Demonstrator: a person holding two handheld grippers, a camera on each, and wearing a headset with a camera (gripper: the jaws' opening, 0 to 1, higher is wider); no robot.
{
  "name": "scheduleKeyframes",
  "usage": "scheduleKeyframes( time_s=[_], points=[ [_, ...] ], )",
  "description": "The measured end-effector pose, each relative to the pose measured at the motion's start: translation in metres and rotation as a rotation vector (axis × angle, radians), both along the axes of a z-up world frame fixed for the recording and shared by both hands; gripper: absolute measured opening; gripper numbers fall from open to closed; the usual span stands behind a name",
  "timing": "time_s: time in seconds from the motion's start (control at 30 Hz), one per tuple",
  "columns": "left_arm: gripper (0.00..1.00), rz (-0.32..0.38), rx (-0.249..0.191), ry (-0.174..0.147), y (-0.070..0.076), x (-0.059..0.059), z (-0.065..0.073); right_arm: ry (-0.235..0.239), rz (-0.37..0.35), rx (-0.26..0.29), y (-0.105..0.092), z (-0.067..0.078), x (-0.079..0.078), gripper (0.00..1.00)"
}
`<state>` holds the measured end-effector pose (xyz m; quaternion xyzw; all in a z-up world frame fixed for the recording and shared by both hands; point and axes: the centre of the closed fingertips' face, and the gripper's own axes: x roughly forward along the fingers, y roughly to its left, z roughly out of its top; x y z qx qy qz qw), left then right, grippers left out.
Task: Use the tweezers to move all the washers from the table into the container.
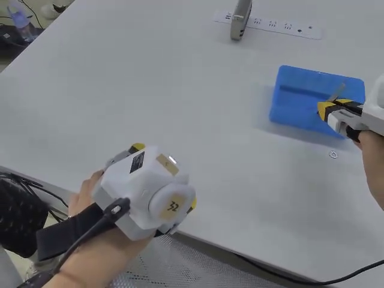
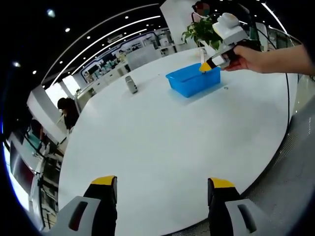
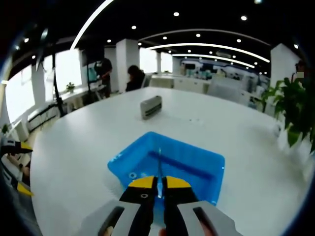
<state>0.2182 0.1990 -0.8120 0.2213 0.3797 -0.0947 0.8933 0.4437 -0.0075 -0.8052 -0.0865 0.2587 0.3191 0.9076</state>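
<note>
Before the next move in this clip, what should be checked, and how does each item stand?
1. Right gripper shut on the tweezers: ok.
2. Tweezer tips over the blue container: ok.
3. Something held between the tweezer tips: cannot tell, too small to see.
4. All washers off the table: not ok, one washer lies on it beside the container.
5. Left gripper open, holding nothing, well away from the container: ok.

Open-plan office, rows of desks [image 3: 189, 84], recessed ceiling lights [image 3: 198, 35], potted plant [image 3: 294, 105]
</note>
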Motion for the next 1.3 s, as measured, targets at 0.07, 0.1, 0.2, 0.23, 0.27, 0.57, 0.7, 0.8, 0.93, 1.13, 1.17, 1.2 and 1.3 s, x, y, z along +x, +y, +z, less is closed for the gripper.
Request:
scheduleKeyframes(
  time_s=[0.07,0.1,0.2,0.23,0.27,0.57,0.7,0.8,0.93,1.13,1.17,1.2,1.3],
  points=[
    [0.76,0.0,-0.002,0.0,0.0,0.0,0.0,0.001,0.0,0.002,0.0,0.0,0.0,0.02],
    [0.76,-0.001,-0.001,0.001,0.0,0.0,0.0,-0.002,0.0,0.001,-0.001,0.0,-0.001,0.02],
    [0.76,-0.004,0.001,0.002,-0.001,0.0,0.0,-0.008,0.001,0.0,-0.002,-0.001,-0.002,0.02],
    [0.76,-0.004,0.0,0.003,-0.001,0.0,-0.001,-0.009,-0.001,0.002,-0.002,0.0,-0.003,0.02],
    [0.76,-0.004,0.0,0.003,-0.001,0.0,-0.002,-0.011,-0.005,0.007,-0.002,0.0,-0.003,0.02],
    [0.75,-0.006,0.003,0.002,0.0,0.002,-0.005,-0.01,-0.028,0.027,-0.008,-0.001,-0.004,0.02],
    [0.75,-0.003,0.005,0.001,0.001,0.002,-0.005,-0.008,-0.015,0.02,-0.006,-0.001,-0.004,0.03],
    [0.75,0.004,0.005,-0.001,0.002,0.002,-0.005,-0.009,-0.017,0.015,-0.006,-0.001,-0.003,0.03],
    [0.75,0.007,0.006,-0.005,0.003,0.003,-0.004,-0.002,-0.023,0.02,-0.006,-0.001,-0.003,0.04],
    [0.75,0.008,0.004,-0.009,0.003,0.003,-0.003,0.006,-0.021,0.05,-0.004,0.005,-0.005,0.04],
    [0.75,0.009,0.004,-0.01,0.003,0.003,-0.003,0.003,-0.022,0.05,-0.004,0.006,-0.005,0.04],
    [0.75,0.009,0.005,-0.009,0.003,0.003,-0.003,0.001,-0.024,0.052,-0.004,0.007,-0.005,0.04],
    [0.75,0.004,0.007,-0.008,0.002,0.003,-0.003,-0.007,-0.025,0.045,-0.004,0.009,-0.004,0.03]
  ],
)
